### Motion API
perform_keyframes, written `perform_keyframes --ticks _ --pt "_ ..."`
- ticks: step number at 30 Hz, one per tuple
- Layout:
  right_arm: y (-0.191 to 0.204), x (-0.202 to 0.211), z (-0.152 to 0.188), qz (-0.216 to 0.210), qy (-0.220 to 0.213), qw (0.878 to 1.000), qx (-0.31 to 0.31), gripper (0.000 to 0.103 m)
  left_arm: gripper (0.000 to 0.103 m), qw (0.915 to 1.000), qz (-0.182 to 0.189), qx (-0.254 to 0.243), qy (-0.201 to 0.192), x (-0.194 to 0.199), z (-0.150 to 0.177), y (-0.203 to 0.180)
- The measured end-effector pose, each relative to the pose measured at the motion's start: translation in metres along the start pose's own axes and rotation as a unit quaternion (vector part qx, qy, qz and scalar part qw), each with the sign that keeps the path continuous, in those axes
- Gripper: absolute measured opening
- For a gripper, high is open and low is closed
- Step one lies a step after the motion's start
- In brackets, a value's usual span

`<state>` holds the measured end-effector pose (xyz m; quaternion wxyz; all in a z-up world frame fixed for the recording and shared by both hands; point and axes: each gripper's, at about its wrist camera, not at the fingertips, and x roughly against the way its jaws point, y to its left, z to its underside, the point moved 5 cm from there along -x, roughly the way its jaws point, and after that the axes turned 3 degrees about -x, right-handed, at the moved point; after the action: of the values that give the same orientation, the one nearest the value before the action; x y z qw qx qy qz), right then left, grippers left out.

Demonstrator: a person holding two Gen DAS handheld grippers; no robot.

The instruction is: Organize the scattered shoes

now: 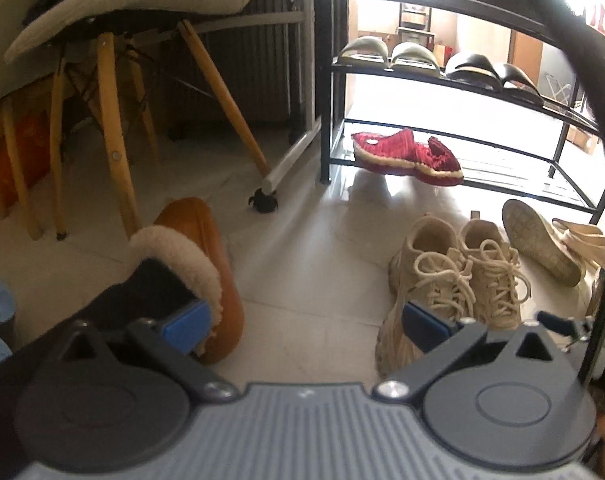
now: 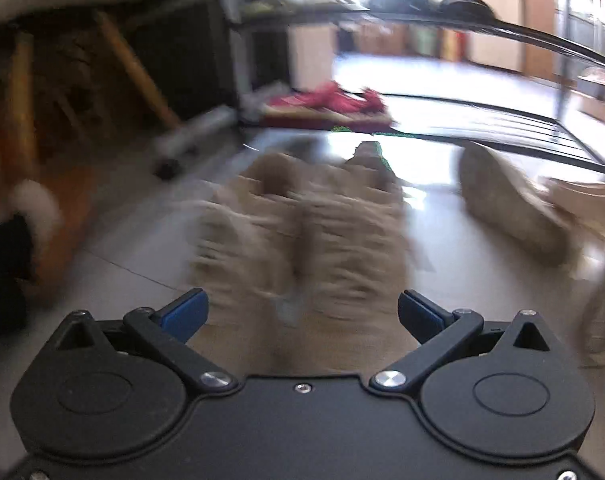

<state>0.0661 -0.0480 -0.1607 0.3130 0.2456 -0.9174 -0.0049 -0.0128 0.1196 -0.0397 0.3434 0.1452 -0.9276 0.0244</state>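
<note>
Right wrist view: right hand-held gripper (image 2: 302, 312) open over blurred beige sneakers (image 2: 302, 232); left hand-held gripper (image 1: 306, 324) open, empty.

A: Where am I?
B: A home, entryway by the look. Black metal shoe rack (image 1: 454, 76) holding slippers, beige sneakers (image 1: 458, 268) loose on the tiled floor (image 1: 302, 248), wooden-legged chair (image 1: 110, 128) piled with fabric beside it.

left tool (image 1: 306, 328): jaws wide, empty | right tool (image 2: 302, 314): jaws wide, empty
</note>
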Motion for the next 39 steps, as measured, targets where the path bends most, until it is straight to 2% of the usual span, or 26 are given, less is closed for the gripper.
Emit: perform_keyframes --ticks 1,3,5,7,9,13,17,27,30,31,34,37,39 --pt "0.009 -0.001 0.0 -0.009 -0.005 1.0 0.009 0.101 0.102 1.0 0.0 0.001 0.002 -0.001 0.001 0.0" --pt "0.023 -0.006 0.001 0.004 -0.015 0.999 0.04 0.091 0.102 1.0 0.001 0.003 0.006 -0.004 0.003 0.0" --pt "0.03 -0.016 0.001 0.038 -0.013 0.997 0.063 0.075 0.102 0.9999 0.002 0.009 0.009 -0.001 0.007 0.005" --pt "0.027 -0.028 0.001 0.087 -0.004 0.994 0.059 0.072 0.102 0.9998 0.002 0.017 0.011 0.001 0.01 0.012" --pt "0.023 -0.033 0.003 0.101 0.002 0.994 0.047 0.069 0.102 0.9997 0.002 0.022 0.013 -0.001 0.01 0.014" --pt "0.022 -0.041 0.001 0.12 0.0 0.991 0.062 0.069 0.102 0.9994 0.006 0.027 0.018 -0.003 0.011 0.016" --pt "0.017 -0.046 0.0 0.13 0.0 0.99 0.055 0.075 0.102 0.9996 0.007 0.022 0.014 -0.002 0.01 0.014" --pt "0.008 -0.061 -0.011 0.145 0.0 0.989 0.041 0.077 0.102 0.9997 0.004 0.019 0.012 -0.001 0.01 0.015" --pt "0.007 -0.048 -0.013 0.128 -0.013 0.991 0.024 0.098 0.102 0.9997 0.004 0.02 0.013 -0.001 0.01 0.014" --pt "0.005 -0.043 -0.018 0.121 -0.021 0.992 0.015 0.103 0.102 0.9997 0.006 0.021 0.013 -0.002 0.009 0.011" --pt "-0.003 -0.031 -0.036 0.101 -0.041 0.994 -0.015 0.103 0.102 0.9996 0.01 0.023 0.011 -0.001 0.008 0.008" --pt "-0.025 -0.038 -0.078 0.083 -0.025 0.994 -0.067 0.103 0.102 0.9995 0.014 0.025 0.01 0.0 0.007 0.008" --pt "-0.04 -0.054 -0.102 0.069 0.021 0.992 -0.103 0.103 0.102 0.9994 0.016 0.028 0.011 0.0 0.008 0.009"
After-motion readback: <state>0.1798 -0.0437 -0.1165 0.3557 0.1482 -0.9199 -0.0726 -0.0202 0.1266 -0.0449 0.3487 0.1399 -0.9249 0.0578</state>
